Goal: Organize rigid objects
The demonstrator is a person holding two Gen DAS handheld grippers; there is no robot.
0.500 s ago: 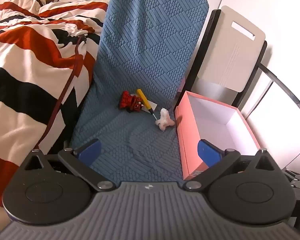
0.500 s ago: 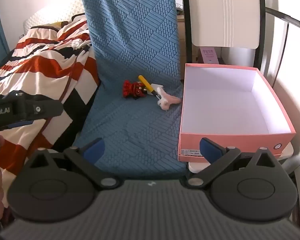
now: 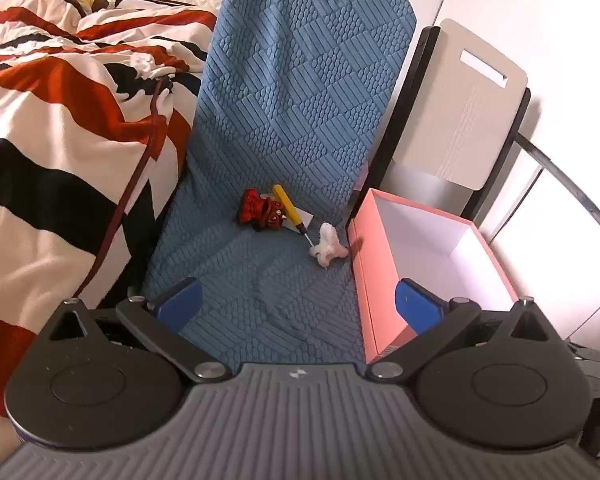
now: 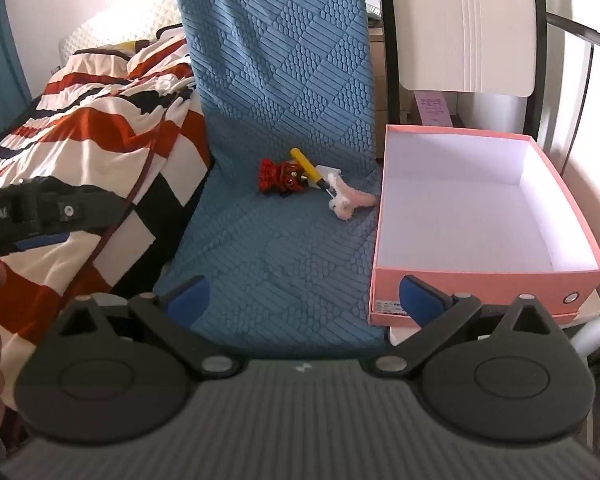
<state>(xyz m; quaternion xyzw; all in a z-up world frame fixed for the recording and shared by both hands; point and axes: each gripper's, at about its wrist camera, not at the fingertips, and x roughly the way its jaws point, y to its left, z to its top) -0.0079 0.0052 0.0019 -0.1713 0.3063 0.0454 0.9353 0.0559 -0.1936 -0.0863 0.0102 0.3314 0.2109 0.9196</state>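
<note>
Hovering wide and empty, both claws, left claw (image 3: 298, 306) and right claw (image 4: 304, 298), face the red toy (image 4: 278, 175), screwdriver (image 4: 309, 169) and empty pink box (image 4: 484, 286), probably their destination.

The label (image 4: 392, 307) on the box (image 4: 480, 286) is too small to read; behind the screwdriver (image 4: 309, 169), a white card (image 4: 327, 169) is mostly hidden.

red toy (image 3: 262, 211), yellow screwdriver (image 3: 286, 205), open pink box (image 4: 476, 285)
</note>
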